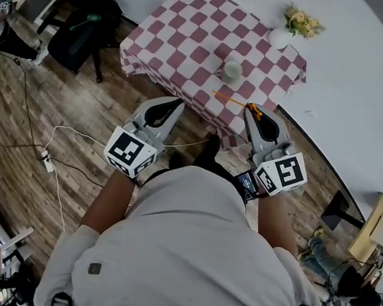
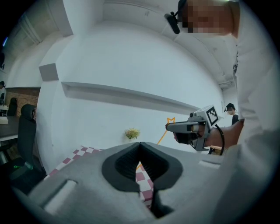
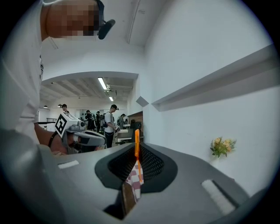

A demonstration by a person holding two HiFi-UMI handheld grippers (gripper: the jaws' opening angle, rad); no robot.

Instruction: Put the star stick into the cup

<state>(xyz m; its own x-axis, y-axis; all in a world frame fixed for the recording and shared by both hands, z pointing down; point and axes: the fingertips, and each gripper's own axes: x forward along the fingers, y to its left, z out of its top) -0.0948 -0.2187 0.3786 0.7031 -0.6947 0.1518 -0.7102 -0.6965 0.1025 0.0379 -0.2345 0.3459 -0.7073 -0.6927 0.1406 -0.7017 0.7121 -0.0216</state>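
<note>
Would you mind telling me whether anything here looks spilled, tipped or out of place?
Nothing stands out: the cup stands upright on the checkered tablecloth, the flower vase near its corner, and the right gripper holds the star stick.

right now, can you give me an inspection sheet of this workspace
surface: table under a red-and-white checked cloth
job's things: cup upright mid-table; star stick in the air by the table's near edge, not in the cup
clutter: vase of flowers at the far corner
grippers: right gripper shut on the star stick; left gripper shut, empty
cables: white cable loose on the wood floor
surroundings: black chair beside the table; people farther off
</note>
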